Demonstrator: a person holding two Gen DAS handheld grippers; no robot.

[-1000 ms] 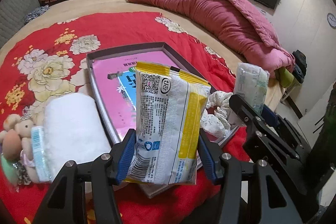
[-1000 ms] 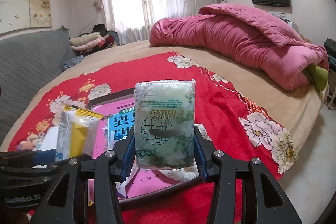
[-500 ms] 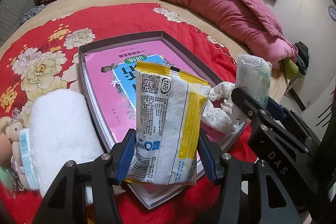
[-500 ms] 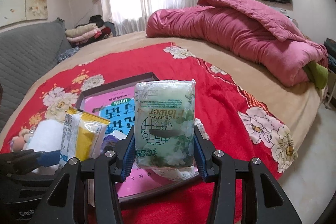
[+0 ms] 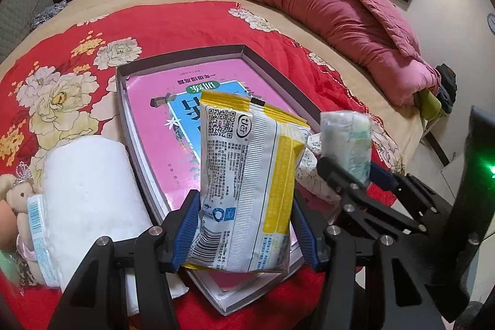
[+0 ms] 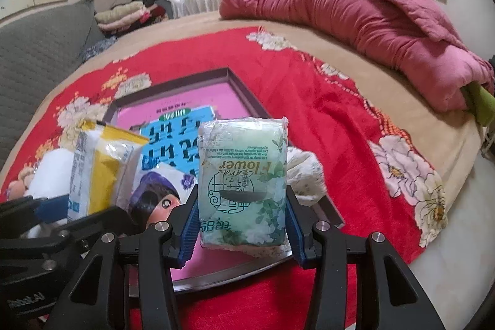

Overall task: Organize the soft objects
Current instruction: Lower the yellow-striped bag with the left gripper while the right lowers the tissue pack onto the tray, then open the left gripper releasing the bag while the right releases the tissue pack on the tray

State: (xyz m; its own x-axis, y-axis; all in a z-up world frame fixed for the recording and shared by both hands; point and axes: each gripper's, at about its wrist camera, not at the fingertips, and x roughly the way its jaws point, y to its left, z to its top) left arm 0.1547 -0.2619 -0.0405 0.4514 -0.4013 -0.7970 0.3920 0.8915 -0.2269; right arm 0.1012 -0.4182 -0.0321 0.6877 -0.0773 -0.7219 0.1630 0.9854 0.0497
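My left gripper (image 5: 244,234) is shut on a yellow and white wipes packet (image 5: 247,184), held upright above the near end of a shallow grey box (image 5: 182,57) with a pink book (image 5: 161,113) lying in it. My right gripper (image 6: 241,234) is shut on a green tissue pack (image 6: 243,184), also over the box's near right corner. The green tissue pack (image 5: 346,141) and right gripper show at the right of the left wrist view. A floral cloth scrunchie (image 6: 306,175) lies in the box behind the green pack.
A white paper roll (image 5: 89,184) and a small plush doll (image 5: 18,197) lie left of the box on the red floral blanket (image 5: 191,23). A rolled pink quilt (image 5: 324,5) lies at the back right. The bed's edge (image 6: 458,175) drops off to the right.
Both grippers have moved forward and lower over the box while still holding their packs. The right gripper tipped further down, so the box now fills more of its view.
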